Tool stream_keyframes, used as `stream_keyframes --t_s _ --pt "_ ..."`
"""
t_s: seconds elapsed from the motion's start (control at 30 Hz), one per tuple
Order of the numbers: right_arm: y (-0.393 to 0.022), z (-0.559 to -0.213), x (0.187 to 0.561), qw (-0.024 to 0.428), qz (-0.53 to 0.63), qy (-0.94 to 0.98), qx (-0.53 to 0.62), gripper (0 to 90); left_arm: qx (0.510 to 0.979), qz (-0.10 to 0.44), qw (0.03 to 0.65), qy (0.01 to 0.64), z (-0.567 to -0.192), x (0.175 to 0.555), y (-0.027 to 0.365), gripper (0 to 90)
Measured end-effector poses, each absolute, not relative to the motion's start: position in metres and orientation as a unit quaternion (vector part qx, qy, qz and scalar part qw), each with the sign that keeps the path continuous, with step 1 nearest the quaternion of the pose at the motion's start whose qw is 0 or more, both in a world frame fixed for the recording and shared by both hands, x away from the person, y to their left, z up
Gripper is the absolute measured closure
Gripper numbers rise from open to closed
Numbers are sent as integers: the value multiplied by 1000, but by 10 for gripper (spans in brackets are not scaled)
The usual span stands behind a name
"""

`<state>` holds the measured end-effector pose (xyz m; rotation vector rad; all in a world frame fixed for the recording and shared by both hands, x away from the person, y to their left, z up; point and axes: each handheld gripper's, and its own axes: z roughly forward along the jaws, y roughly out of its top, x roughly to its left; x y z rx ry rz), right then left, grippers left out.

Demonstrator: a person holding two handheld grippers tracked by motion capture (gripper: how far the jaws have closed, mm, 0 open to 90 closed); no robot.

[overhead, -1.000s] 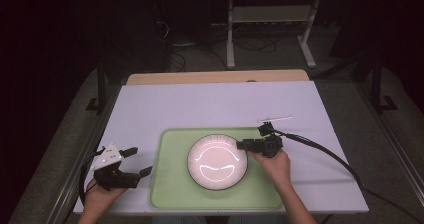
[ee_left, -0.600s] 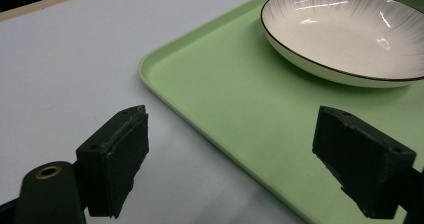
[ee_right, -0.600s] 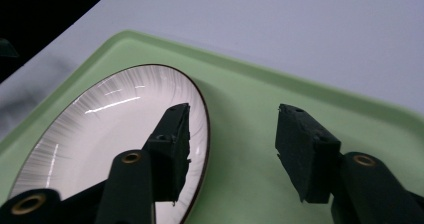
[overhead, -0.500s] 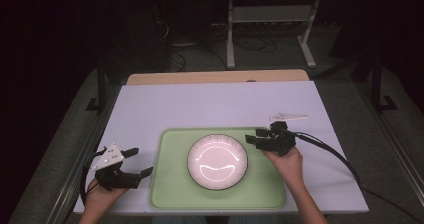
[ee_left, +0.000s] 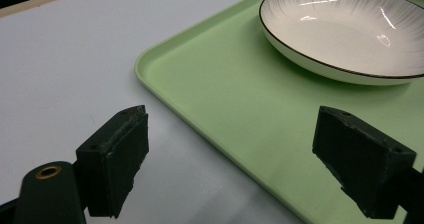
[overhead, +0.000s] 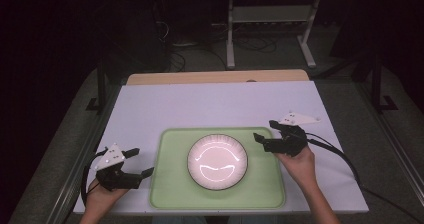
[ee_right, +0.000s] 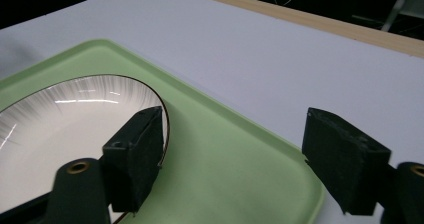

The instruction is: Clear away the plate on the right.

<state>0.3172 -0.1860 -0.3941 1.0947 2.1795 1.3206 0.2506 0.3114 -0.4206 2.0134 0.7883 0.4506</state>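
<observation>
A white ribbed plate [overhead: 217, 161] with a thin dark rim lies in the middle of a light green tray [overhead: 170, 186] on the white table. My right gripper [overhead: 264, 130] hovers just off the tray's right edge, apart from the plate. Its jaws have just been opening and stand open with nothing between them. In the right gripper view, the right gripper [ee_right: 235, 134] looks over the tray's corner [ee_right: 225, 154], with the plate [ee_right: 75, 129] at the left. My left gripper [overhead: 142, 163] rests open beside the tray's left edge. Its own view has the left gripper [ee_left: 232, 134] straddling the tray's rim [ee_left: 165, 94], the plate [ee_left: 345, 29] beyond.
The white tabletop [overhead: 215, 104] stretches back to a wooden strip [overhead: 215, 77] at its far edge. Behind it on the dark floor stand a metal frame [overhead: 270, 29] and loose cables. A black cable [overhead: 340, 154] trails from the right gripper over the table's right side.
My right gripper has drawn away from the plate's right rim, moving right and a little up, and its jaws have opened. The left gripper and the plate have stayed put.
</observation>
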Motion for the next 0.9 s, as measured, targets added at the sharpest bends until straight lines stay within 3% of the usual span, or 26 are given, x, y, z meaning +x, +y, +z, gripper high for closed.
stream_keyframes --t_s 0.53,0.9 --pt "-212 -386 298 230 462 772 370 177 814 184 447 322 -421 251 311 146" --pt "-235 -389 287 238 469 760 381 175 814 184 446 322 -421 251 311 146"
